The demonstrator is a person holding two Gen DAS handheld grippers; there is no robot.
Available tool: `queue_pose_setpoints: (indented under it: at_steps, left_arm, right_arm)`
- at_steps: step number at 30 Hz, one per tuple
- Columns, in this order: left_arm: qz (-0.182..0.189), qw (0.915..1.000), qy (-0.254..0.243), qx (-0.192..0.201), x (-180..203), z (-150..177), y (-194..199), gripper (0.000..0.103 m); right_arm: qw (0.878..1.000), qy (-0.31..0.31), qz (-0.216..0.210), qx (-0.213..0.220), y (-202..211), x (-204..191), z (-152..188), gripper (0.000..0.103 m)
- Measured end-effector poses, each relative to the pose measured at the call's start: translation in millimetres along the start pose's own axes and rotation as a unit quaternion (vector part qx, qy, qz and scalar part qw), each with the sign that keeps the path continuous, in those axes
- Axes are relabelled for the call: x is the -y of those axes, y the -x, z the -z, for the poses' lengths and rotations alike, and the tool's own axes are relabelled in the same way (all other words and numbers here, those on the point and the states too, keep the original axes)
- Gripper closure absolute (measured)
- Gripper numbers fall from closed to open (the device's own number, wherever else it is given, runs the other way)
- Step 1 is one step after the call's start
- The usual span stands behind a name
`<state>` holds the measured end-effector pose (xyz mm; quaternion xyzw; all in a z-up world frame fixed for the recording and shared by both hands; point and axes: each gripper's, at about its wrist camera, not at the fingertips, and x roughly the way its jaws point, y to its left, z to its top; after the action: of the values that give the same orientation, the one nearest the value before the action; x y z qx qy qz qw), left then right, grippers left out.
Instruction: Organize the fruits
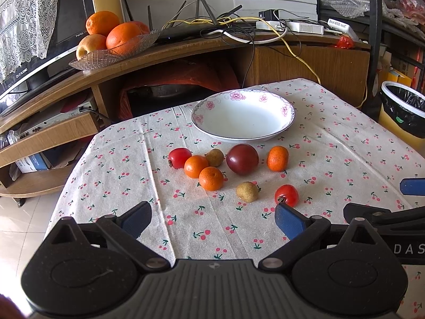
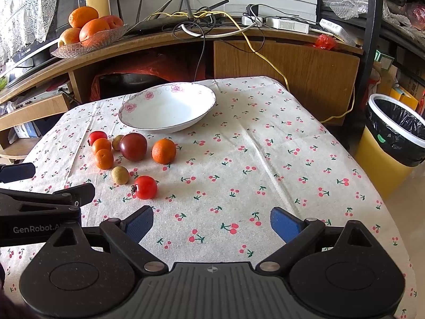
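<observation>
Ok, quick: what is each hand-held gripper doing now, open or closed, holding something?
Left hand-held gripper: open, holding nothing.
Right hand-held gripper: open, holding nothing.

Both tools [image 1: 212,222] [image 2: 211,224] agape, side by side

Home living room: TV [image 1: 39,53] on wooden media cabinet [image 1: 186,50], cherry-print tablecloth [image 1: 132,172], lace curtain [image 1: 24,13].

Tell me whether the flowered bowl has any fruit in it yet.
Empty. The flowered bowl shows only its bare white inside in both views; all the small fruit, such as the dark plum, lies on the tablecloth in front of it.
</observation>
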<state>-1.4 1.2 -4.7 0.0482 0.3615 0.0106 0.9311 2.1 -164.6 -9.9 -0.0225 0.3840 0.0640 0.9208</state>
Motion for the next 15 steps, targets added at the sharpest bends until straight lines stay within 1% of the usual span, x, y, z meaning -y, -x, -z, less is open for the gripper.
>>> queue_pose_setpoints:
  at_steps: [4,10,13,15]
  left_arm:
    - [-0.001,1.0000,-0.008,0.001,2,-1,1,0.001]
    - [-0.011,0.9996,-0.024,0.005,7,-5,6,0.003]
    - [-0.023,0.9992,-0.030,0.009,4,-10,13,0.003]
    - [-0.019,0.9992,-0.034,0.010,-1,-16,15,0.003]
  right_arm:
    - [1.000,0.001,-0.005,-0.003,-1,0,-1,0.013]
    - [1.000,0.006,-0.015,-0.007,-2,1,-3,0.017]
    - [1.000,0.008,-0.027,-0.012,-2,3,-6,0.017]
    - [0.999,0.014,-0.041,-0.018,-2,1,-12,0.021]
